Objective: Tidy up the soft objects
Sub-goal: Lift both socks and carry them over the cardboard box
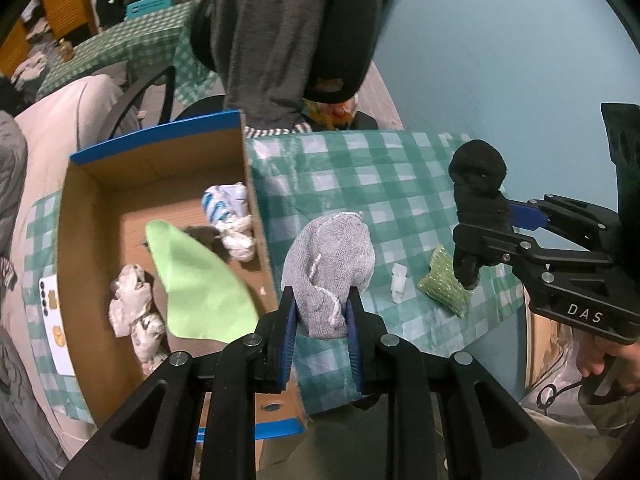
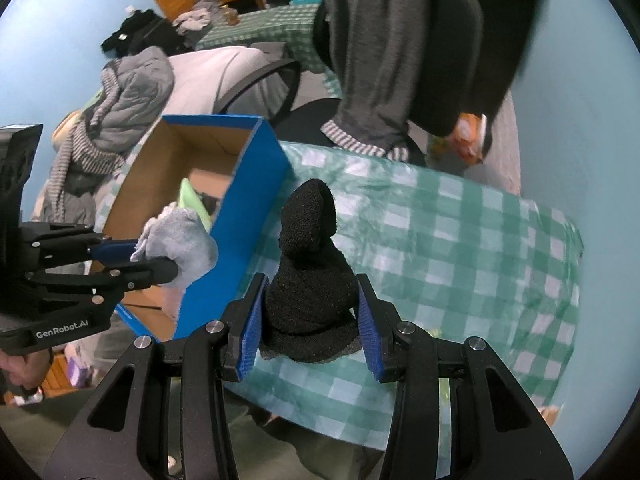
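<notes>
Seen only from the left wrist: inside of the cardboard box point(image 1: 160, 208) at left of frame, with a green cloth point(image 1: 200, 280), a blue-striped white bundle point(image 1: 228, 216) and a pale crumpled bundle point(image 1: 136, 312) in it; also a green pouch point(image 1: 444, 284) and a small white scrap point(image 1: 399, 282) lying on the checked table point(image 1: 380, 184) at right of centre. Seen only from the right wrist: the box's blue outer wall and the bare stretch of table at right of frame. Held at lower centre of the left view, a grey sock point(image 1: 332, 268), clenched between the blue pads of the left tongs point(image 1: 322, 312), just right of the box wall and above the tablecloth. Held at lower centre of the right view, a rolled black sock point(image 2: 310, 276), grasped by the right tongs point(image 2: 310, 320), its tip rising above the pads, clear of the table.
</notes>
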Available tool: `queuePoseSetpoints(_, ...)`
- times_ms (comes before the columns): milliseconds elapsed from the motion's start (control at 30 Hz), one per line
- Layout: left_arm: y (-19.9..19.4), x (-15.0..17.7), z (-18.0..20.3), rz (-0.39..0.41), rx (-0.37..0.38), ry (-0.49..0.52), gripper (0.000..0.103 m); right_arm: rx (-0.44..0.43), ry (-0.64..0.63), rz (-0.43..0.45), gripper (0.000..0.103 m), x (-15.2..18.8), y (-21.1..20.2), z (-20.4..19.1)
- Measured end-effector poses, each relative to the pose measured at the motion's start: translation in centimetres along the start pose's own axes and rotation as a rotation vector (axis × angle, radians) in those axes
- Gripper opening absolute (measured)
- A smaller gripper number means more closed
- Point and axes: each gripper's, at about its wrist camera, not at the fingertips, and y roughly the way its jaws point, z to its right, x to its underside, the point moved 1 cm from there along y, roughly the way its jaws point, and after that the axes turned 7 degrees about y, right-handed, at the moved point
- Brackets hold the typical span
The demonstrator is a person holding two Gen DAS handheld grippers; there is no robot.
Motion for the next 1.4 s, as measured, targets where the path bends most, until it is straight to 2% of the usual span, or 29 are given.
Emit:
queuePoseSetpoints(367,-1.9,1.3,-3.8,0.044,-0.039,-0.118,0.023,-0.051,-0.125,-0.016,0.042,-2.2,1.3,-4.1)
queuePoseSetpoints(900,-3.1,3.3,-8.6,0.064,-0.087,-0.258,0.023,-0.130,-0.251,-0.069,0.042,-4.7,4.3,-9.4)
queuePoseSetpoints(1200,-2.1,4.6,-11.8,0.042,-0.090,-0.337,0.023,-0.152,-0.295,-0.117,0.042,-5.7,6.8,-12.3)
queuePoseSetpoints(1400,-1.0,4.9,-13.5,0.019,-0.100,-0.353,0.023,-0.163,-0.303,-0.144,0.042,-5.9,8.3,-13.8)
